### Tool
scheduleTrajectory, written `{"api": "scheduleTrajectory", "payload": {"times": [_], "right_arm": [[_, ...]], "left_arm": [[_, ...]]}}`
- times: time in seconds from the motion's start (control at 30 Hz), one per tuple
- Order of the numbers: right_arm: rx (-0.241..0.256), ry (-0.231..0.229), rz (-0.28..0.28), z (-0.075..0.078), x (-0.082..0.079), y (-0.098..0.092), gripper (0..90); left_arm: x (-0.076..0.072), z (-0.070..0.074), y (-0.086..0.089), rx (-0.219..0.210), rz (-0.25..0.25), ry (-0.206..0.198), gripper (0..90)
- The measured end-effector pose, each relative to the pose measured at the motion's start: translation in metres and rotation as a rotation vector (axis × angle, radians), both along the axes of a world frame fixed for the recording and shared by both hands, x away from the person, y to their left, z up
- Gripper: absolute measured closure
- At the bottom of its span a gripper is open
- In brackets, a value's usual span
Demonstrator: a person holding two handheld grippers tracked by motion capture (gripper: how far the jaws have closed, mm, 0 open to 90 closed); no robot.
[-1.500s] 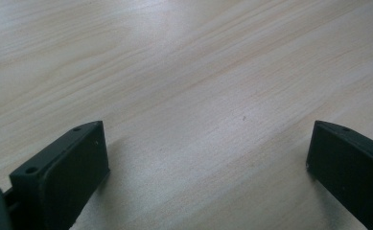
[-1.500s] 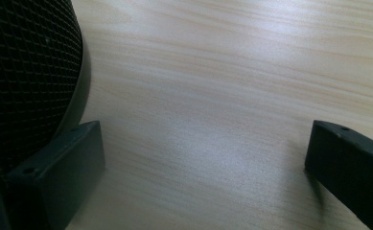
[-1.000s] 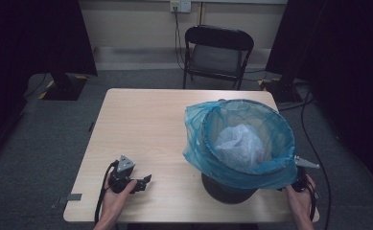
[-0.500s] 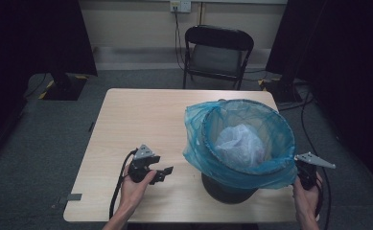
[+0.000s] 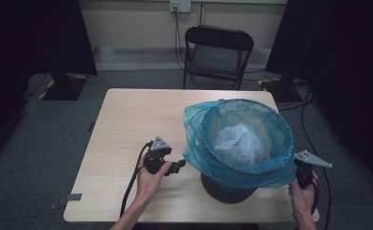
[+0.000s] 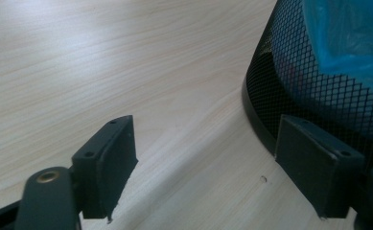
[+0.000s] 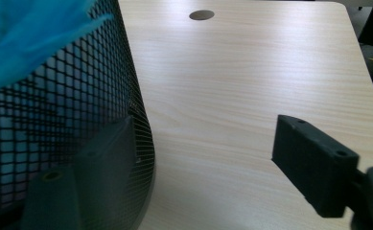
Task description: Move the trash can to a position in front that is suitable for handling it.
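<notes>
A black mesh bin stands on the right half of the wooden table. A blue bag lines it and folds over the rim, and a crumpled white bag lies inside. My left gripper is just left of the bin's base, open, its jaws pointing at the mesh. In the left gripper view the gripper holds nothing. My right gripper is at the bin's right side under the bag's overhang. It stands open, its left jaw seen dimly through the mesh.
A black folding chair stands behind the table. Cables and dark stands lie on the carpet at both sides. A round hole is in the tabletop far from the right gripper. The table's left and far parts are bare wood.
My left gripper has moved right and forward, from near the front edge up to the bin's base. My right gripper has risen from the table's corner to the bin's right side.
</notes>
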State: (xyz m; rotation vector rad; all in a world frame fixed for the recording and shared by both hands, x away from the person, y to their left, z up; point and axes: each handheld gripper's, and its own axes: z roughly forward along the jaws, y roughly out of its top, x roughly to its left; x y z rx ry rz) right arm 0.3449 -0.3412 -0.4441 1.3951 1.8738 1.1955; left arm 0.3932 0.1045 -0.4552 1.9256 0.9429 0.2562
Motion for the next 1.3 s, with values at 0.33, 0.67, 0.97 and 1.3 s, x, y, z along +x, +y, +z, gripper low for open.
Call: {"api": "scheduleTrajectory", "payload": {"times": [0.33, 0.67, 0.97, 1.3], "right_arm": [[-0.002, 0.009, 0.065, 0.002, 0.009, 0.023, 25.8], [0.016, 0.025, 0.121, 0.002, 0.017, 0.049, 26.5], [0.037, 0.039, 0.178, 0.001, 0.024, 0.071, 27.5], [0.133, 0.053, 0.263, -0.001, 0.030, 0.090, 27.3]], "left_arm": [[-0.003, 0.004, 0.004, -0.011, 0.016, -0.009, 16.1], [-0.009, 0.009, 0.013, -0.003, 0.033, -0.061, 19.8], [-0.010, 0.008, 0.043, -0.028, 0.041, -0.031, 19.7], [-0.008, 0.005, 0.066, -0.040, 0.072, 0.001, 23.5]]}}
